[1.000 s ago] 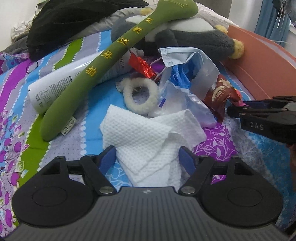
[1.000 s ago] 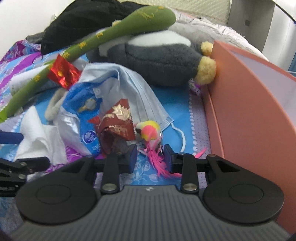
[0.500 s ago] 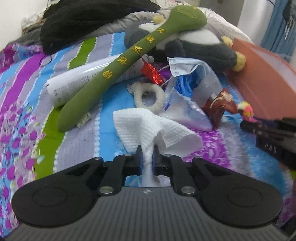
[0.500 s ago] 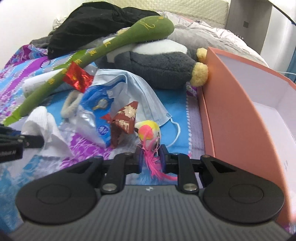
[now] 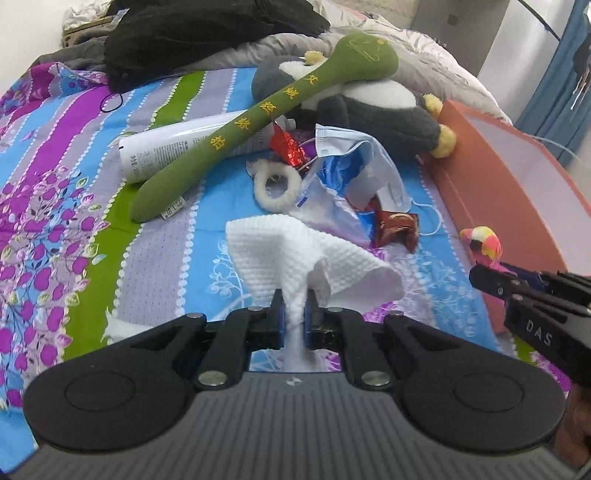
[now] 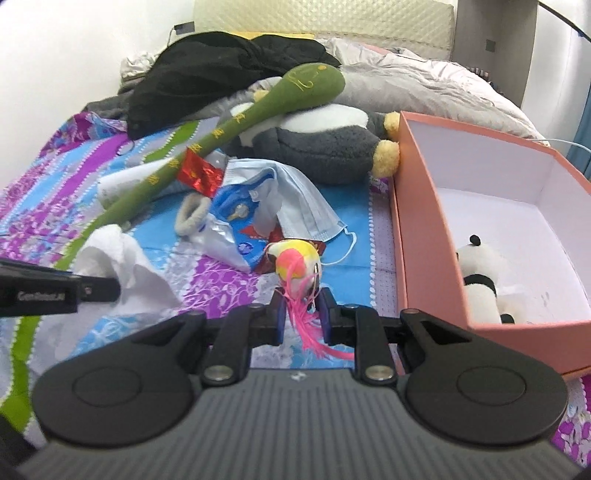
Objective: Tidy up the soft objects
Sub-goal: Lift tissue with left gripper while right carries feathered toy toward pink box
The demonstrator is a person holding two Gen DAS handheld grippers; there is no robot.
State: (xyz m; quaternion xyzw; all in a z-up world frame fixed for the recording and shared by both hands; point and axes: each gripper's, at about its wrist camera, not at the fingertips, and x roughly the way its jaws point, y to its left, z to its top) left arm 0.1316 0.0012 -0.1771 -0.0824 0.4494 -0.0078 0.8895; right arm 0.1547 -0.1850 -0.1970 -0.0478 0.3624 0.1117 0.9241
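My left gripper (image 5: pixel 294 314) is shut on a white textured cloth (image 5: pixel 295 251) and holds it above the striped bedspread. My right gripper (image 6: pixel 301 314) is shut on a small pink and yellow feathered toy (image 6: pixel 297 262), lifted off the bed just left of the pink box (image 6: pixel 421 236). The toy (image 5: pixel 482 240) and right gripper (image 5: pixel 517 288) also show in the left wrist view. The cloth (image 6: pixel 125 258) and left gripper (image 6: pixel 74 290) show in the right wrist view. A small panda plush (image 6: pixel 480 284) lies inside the box.
On the bed lie a long green plush stick (image 5: pixel 258 118), a grey penguin plush (image 5: pixel 369 107), a white tube (image 5: pixel 177 147), a fluffy white ring (image 5: pixel 277 184), a blue face mask (image 5: pixel 369 162), wrappers (image 5: pixel 395 225) and black clothing (image 5: pixel 207 33).
Both grippers closed on their objects and rose: the left lifted the white cloth, the right lifted the feathered toy. The box interior with the panda came into the right wrist view.
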